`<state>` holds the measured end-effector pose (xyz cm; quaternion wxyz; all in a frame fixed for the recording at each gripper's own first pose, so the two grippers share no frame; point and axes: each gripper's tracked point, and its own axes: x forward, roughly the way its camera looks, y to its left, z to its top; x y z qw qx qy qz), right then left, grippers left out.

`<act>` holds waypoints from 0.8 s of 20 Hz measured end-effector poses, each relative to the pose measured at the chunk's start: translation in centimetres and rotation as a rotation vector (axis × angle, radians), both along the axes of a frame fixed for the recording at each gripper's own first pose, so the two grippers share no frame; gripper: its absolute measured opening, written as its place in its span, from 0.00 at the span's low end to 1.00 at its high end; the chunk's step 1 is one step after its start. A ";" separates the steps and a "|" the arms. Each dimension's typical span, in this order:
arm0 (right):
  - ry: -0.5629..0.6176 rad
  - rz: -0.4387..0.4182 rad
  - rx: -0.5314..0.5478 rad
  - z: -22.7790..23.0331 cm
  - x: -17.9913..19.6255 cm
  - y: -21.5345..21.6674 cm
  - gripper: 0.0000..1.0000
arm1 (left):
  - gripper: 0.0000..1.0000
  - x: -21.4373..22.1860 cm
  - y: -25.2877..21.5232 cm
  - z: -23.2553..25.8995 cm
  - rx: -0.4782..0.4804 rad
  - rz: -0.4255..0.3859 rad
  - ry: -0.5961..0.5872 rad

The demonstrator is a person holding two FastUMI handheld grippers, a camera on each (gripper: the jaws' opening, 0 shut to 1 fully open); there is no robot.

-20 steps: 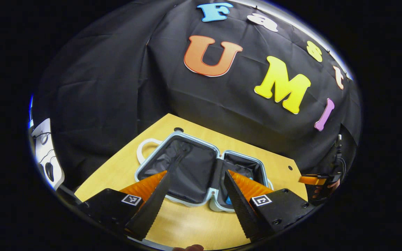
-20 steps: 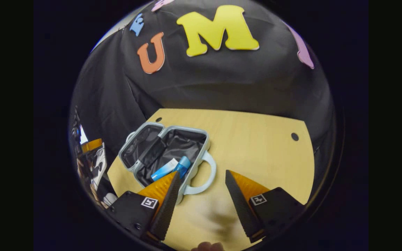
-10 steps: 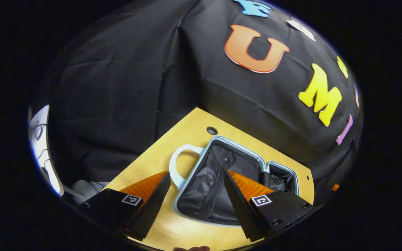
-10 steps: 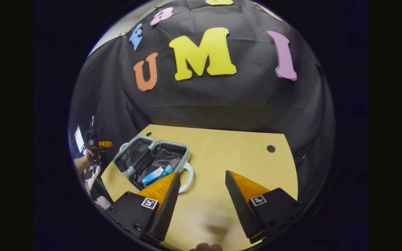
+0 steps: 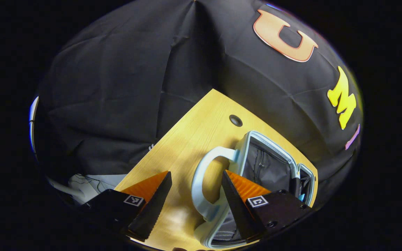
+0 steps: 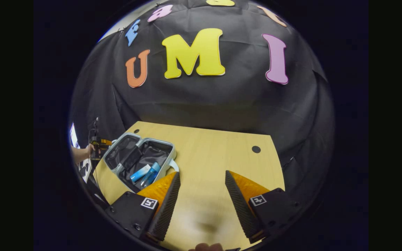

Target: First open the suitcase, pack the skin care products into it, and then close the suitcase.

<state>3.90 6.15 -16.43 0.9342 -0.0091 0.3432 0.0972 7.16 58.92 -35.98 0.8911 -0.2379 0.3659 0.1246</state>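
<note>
My left tongs (image 5: pixel 195 181) are spread wide and hold nothing. In the left gripper view they sit low over the tabletop (image 5: pixel 187 139), and the pale handle (image 5: pixel 201 181) on the suitcase's near half arches up right between my fingers — one finger lies outside the loop on bare wood, the other over the edge of that half. I cannot tell whether either finger is touching the handle. The suitcase (image 5: pixel 267 164) lies open, its dark lining showing, with the far half beyond the hinge.

Moving rightward, the right gripper view shows the whole case (image 6: pixel 138 157) flat on the tabletop toward its left side, both halves open like a book. Two blue skin care products (image 6: pixel 145 173) lie side by side in the half nearer my right tongs; the other half looks empty. At the far left of that view a hand (image 6: pixel 82 153) holds the other tongs just beside the case.

My right tongs (image 6: pixel 201 195) are also spread wide with nothing in them, hanging over bare wood, well apart from the case.

I judge the packing done and closing to be the step in hand. The next move calls for my left tongs to close on the handle or rim of the empty half and swing it up and over the hinge onto the packed half — squarely, so the edges meet and neither product gets pinched in the seam.
</note>
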 end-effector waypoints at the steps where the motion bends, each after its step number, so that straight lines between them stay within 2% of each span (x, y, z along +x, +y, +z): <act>1: 0.002 -0.007 0.001 -0.2 0.0 0.3 0.77 | 0.89 0.5 0.0 -0.5 0.003 -0.010 0.002; 2: 0.001 -0.012 -0.001 -0.2 -0.1 0.3 0.77 | 0.87 0.9 -0.2 -0.4 -0.006 -0.021 -0.003; 3: 0.002 -0.023 -0.007 -0.3 -0.1 0.2 0.77 | 0.77 1.3 -0.7 -0.5 -0.015 -0.036 0.000; 6: -0.008 -0.039 0.006 0.1 0.2 0.5 0.77 | 0.58 2.0 -0.9 -1.5 -0.027 -0.035 0.047; 7: -0.016 -0.039 0.004 0.3 0.3 0.5 0.78 | 0.58 2.0 -0.7 -2.0 -0.028 -0.029 0.073; 9: -0.028 -0.044 0.003 0.7 0.3 0.3 0.78 | 0.37 1.6 -0.1 -2.3 -0.020 -0.007 0.102; 11: -0.026 -0.061 0.024 0.5 0.2 -0.1 0.77 | 0.22 1.8 -0.2 -1.8 -0.042 0.018 0.095; 14: -0.052 -0.069 0.055 1.0 0.3 -0.5 0.77 | 0.17 1.7 -1.0 0.3 0.011 0.018 0.076; 16: -0.089 -0.045 0.035 1.6 0.2 -0.6 0.77 | 0.16 1.7 -0.8 2.8 0.050 0.015 0.042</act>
